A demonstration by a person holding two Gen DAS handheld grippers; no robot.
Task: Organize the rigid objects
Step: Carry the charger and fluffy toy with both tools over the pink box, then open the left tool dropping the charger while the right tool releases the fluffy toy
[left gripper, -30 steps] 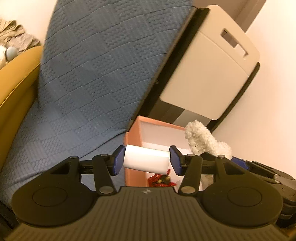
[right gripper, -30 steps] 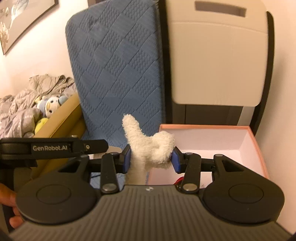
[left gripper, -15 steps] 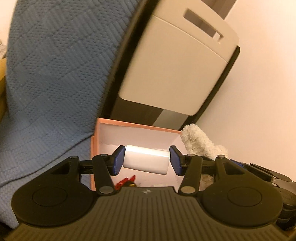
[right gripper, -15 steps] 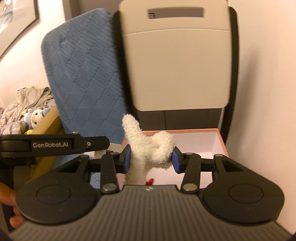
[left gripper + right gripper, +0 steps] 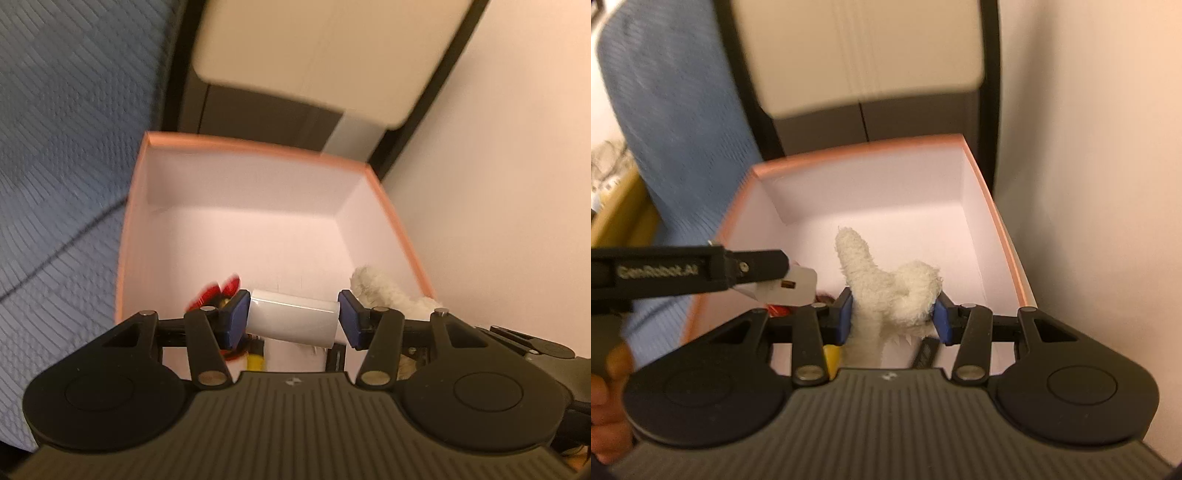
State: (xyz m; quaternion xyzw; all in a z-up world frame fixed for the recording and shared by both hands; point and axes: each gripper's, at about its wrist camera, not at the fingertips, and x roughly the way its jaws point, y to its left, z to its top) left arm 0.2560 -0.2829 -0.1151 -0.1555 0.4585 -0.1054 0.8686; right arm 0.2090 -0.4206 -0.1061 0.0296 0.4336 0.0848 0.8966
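Observation:
My left gripper [image 5: 293, 317] is shut on a white block [image 5: 291, 317] and holds it over the near part of an open box with an orange rim [image 5: 258, 146] and white inside. My right gripper [image 5: 893, 314] is shut on a fluffy white plush toy [image 5: 886, 288] and holds it over the same box [image 5: 857, 147]. In the right wrist view the left gripper [image 5: 701, 269] reaches in from the left with the white block [image 5: 783, 286]. In the left wrist view the plush [image 5: 384, 291] shows at the right. A red item [image 5: 218, 291] and a yellow item [image 5: 831, 356] lie in the box.
A blue quilted cover [image 5: 55, 147] lies left of the box. A beige and black appliance [image 5: 314, 55] stands behind it. A cream wall [image 5: 517, 184] runs close along the right side. A dark item [image 5: 925, 354] lies on the box floor.
Both grippers have moved forward and tipped down over the box, so its white inside now fills the views. Both still hold their objects.

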